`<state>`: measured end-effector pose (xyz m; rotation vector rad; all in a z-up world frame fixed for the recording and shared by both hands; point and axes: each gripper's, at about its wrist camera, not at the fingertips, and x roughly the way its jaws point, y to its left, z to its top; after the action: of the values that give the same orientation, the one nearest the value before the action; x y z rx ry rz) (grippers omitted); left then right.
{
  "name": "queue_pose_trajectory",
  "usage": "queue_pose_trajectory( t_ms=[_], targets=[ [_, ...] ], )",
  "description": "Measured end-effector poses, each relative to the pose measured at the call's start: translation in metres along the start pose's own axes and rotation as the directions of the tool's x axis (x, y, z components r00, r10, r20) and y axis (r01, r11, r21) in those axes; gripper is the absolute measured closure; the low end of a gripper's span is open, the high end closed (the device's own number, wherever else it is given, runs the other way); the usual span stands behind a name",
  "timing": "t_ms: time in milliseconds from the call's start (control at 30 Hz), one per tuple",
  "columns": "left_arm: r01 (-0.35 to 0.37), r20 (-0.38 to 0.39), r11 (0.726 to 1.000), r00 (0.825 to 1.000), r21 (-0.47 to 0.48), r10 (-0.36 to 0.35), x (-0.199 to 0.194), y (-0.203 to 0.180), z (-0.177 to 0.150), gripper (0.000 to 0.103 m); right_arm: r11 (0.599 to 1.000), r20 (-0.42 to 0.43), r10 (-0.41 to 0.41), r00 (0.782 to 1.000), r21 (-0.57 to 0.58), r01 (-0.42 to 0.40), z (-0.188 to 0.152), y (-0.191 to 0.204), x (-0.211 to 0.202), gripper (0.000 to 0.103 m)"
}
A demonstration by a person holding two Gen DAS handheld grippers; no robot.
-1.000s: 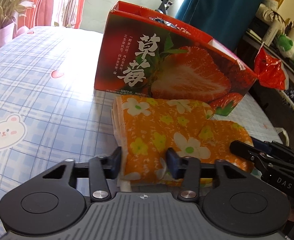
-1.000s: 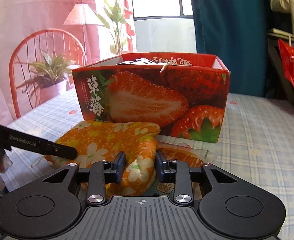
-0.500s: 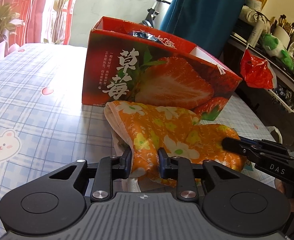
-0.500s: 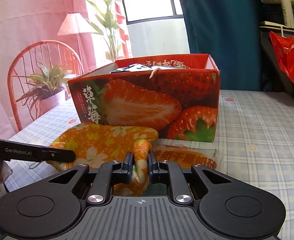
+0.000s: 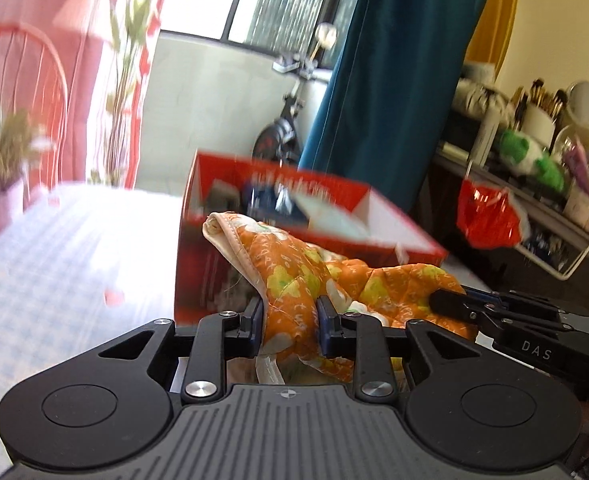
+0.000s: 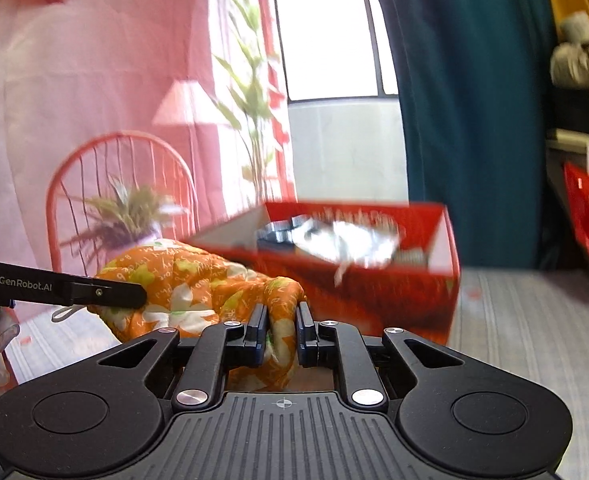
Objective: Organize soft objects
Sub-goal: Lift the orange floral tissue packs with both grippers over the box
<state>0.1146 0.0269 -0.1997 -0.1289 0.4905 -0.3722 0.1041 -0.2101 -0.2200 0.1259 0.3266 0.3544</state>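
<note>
Gripping one orange floral quilted cloth point(image 5: 294, 280) from both ends, two tools hold it up in front of the red strawberry box point(image 5: 382, 220). Left tool point(image 5: 289, 322) is clamped on a bunched fold, cream edge sticking up over the box's near wall. Right tool point(image 6: 281, 334) is pinched tight on the other end, jaws nearly together with fabric squeezed between. Cloth hangs between them, clear of the checked surface point(image 5: 54, 280), blocking part of the box front. Box is open on top with blurred dark and silvery items inside, count unclear. Around: one red wire chair point(image 6: 94, 168), one potted plant point(image 6: 130, 216) beside it, one teal curtain point(image 5: 394, 80), one red plastic bag point(image 5: 486, 220) hanging off a cluttered shelf point(image 5: 534, 184), one exercise bike point(image 5: 282, 132) behind the box.
</note>
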Motion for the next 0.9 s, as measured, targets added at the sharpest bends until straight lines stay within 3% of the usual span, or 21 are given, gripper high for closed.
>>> queue_pose_trajectory(
  t_ms=[300,467,667,767,900],
  targets=[
    [0.023,0.1,0.998,0.995,0.062,-0.029,0.0,-0.013,0.057,0.075,0.998,0.101,-0.004,0.995,-0.065,0.011,0.059,-0.009,0.004,0.09],
    [0.027,0.119,0.993,0.992,0.113,-0.04,0.022,-0.021,0.088,0.074,0.993,0.126,-0.035,0.991,-0.11,0.049,0.088,-0.021,0.019,0.09],
    [0.033,0.058,0.992,0.997,0.125,-0.041,0.075,-0.019,0.116,0.074,0.99,0.092,-0.099,0.991,-0.092,0.107,0.107,-0.047,0.055,0.09],
    [0.019,-0.007,0.985,1.0,0.173,-0.018,0.104,-0.015,0.121,0.074,0.989,0.04,-0.132,0.99,-0.061,0.134,0.109,-0.061,0.079,0.09],
    [0.017,-0.112,0.988,0.994,0.153,0.0,0.144,-0.007,0.125,0.074,0.986,-0.051,-0.166,0.985,-0.036,0.164,0.104,-0.071,0.113,0.09]
  ],
)
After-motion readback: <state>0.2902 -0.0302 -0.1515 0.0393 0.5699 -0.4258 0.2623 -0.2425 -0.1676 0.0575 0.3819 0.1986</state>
